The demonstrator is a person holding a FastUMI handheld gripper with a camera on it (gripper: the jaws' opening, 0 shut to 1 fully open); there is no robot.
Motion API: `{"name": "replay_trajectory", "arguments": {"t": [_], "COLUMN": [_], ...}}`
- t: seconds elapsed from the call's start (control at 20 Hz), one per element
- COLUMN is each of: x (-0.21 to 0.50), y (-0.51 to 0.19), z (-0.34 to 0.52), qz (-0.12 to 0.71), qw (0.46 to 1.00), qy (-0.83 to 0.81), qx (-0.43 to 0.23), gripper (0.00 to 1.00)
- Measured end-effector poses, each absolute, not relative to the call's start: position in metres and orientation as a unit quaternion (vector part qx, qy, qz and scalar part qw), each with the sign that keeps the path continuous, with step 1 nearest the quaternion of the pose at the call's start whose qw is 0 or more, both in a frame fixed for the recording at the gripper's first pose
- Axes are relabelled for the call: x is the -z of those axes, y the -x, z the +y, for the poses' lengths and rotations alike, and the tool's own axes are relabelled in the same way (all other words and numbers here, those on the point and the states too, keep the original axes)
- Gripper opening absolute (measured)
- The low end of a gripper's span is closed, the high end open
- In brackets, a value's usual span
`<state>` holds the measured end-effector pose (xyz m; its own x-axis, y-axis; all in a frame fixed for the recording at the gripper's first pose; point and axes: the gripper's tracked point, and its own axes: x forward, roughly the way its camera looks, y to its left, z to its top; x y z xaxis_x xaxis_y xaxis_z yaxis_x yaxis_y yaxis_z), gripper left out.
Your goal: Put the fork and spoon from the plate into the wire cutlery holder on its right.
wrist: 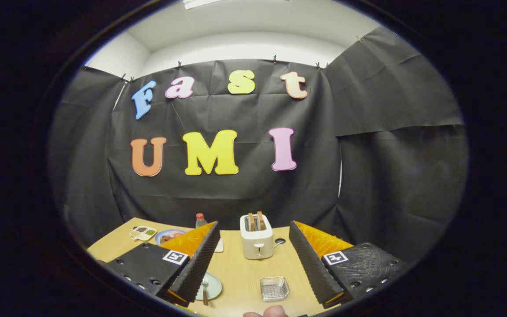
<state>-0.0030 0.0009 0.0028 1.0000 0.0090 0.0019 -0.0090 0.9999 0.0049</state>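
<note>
Fingertip (271, 311), person's, nearest. My claw (250, 268): spread wide, empty, raised for approach. Plate (213, 286) with fork (204, 288) by left finger; spoon unseen. Holder (274, 288) to its right, between fingers. Toaster (257, 241) beyond.

Gripper (253, 264), fingers spread wide over the table and gripping nothing: matt black ribbed pads (200, 259) on glossy orange plastic backs. Table (240, 273): smooth, light wood-look top. Plate (214, 286): pale, smooth, faintly glossy. Fork (205, 290): bright metal tines, dark handle. Wire cutlery holder (274, 289): shiny metal mesh. Toaster (257, 242): cream, smooth, satin finish. Bottle (200, 220): clear plastic, red cap. Booth wall: creased matt black cloth
</note>
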Motion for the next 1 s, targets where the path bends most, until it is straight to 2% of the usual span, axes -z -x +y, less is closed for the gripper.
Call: {"name": "replay_trajectory", "arguments": {"t": [0.5,1.0], "x": [0.000,0.059], "y": [-0.002,-0.024], "z": [0.019,0.091], "qz": [0.009,0.075], "qw": [1.000,0.993], "qy": [0.009,0.021], "qx": [-0.022,-0.085], "gripper": [0.95,0.95]}}
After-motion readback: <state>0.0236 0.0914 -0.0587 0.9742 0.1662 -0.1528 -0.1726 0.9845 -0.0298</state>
